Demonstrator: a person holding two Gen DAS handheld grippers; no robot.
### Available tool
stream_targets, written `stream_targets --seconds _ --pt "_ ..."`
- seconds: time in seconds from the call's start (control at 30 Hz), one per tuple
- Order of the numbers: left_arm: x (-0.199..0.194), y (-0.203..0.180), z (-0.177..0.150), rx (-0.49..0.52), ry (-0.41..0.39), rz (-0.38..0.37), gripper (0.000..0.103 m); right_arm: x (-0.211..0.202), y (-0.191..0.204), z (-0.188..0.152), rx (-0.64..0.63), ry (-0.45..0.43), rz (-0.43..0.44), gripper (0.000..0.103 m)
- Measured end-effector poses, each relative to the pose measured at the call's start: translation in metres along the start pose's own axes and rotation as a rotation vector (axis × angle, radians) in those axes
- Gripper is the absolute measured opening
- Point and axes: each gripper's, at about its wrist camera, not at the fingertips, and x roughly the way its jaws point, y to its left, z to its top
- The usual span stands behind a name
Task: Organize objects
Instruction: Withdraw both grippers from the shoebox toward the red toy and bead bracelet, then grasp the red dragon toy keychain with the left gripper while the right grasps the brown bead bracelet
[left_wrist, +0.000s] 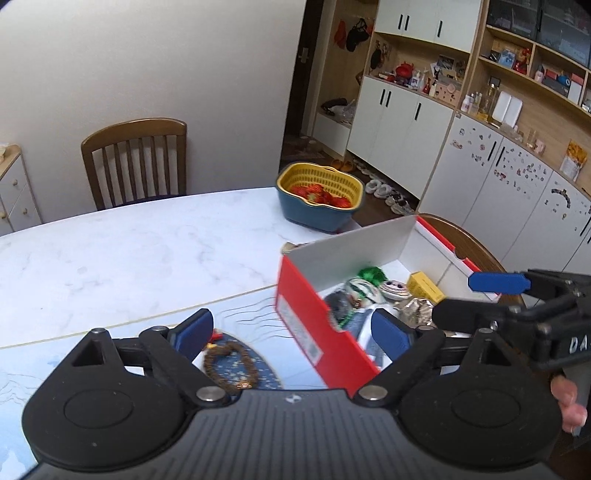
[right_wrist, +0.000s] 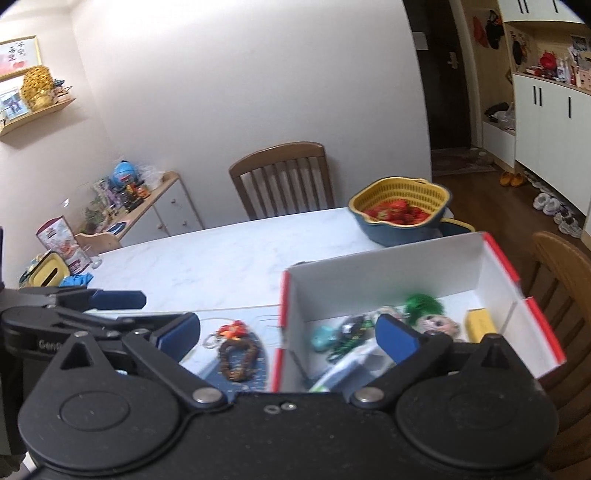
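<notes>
Red-and-white cardboard box (right_wrist: 413, 273) sits open on marble table (left_wrist: 129, 243), w/ small stuff inside: green tuft toy (right_wrist: 423, 304), yellow pack (right_wrist: 480, 325), teal bit (right_wrist: 323, 339), others too blurred to name. Brown bead bracelet (right_wrist: 236, 356) lies on blue oval mat (right_wrist: 255, 369) just left of box, outside it; orange charm (right_wrist: 233, 329) at its far end. Left gripper (left_wrist: 293, 334) open, nothing between pads, hovering over box's near-left corner. Right gripper (right_wrist: 288, 332) also spread wide, empty, above box's left wall. Yellow/blue basket (left_wrist: 319, 197) w/ red fruit farther back. Wood chair (left_wrist: 135, 162) behind table.
</notes>
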Motion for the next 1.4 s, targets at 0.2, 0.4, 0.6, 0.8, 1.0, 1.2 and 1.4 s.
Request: stream_targets --seconds 0.2,0.4,0.6,0.8,1.0,1.2,1.4 --pt "-0.004 0.031 -0.006 -0.007 -0.020 -0.001 0.102 0.012 0.031 -0.007 -0.011 0.016 0.010 0.101" --pt "-0.002 0.057 -0.014 -0.012 -0.028 -0.006 0.103 0.028 0.061 -0.018 -0.028 0.053 0.009 0.101" --pt "0.006 0.084 -0.018 -0.033 -0.017 -0.015 0.103 0.043 0.091 -0.027 -0.065 0.093 0.012 0.101" --pt "0.023 0.107 -0.020 -0.036 0.002 -0.015 0.103 0.064 0.113 -0.035 -0.098 0.131 0.011 0.101" --pt "0.047 0.130 -0.032 -0.025 0.034 -0.003 0.103 0.092 0.121 -0.045 -0.116 0.173 -0.009 0.101" --pt "0.079 0.150 -0.043 -0.029 0.085 0.001 0.103 0.121 0.121 -0.056 -0.110 0.226 -0.023 0.099" --pt "0.112 0.154 -0.046 -0.011 0.116 -0.017 0.103 0.149 0.122 -0.066 -0.142 0.258 -0.071 0.095"
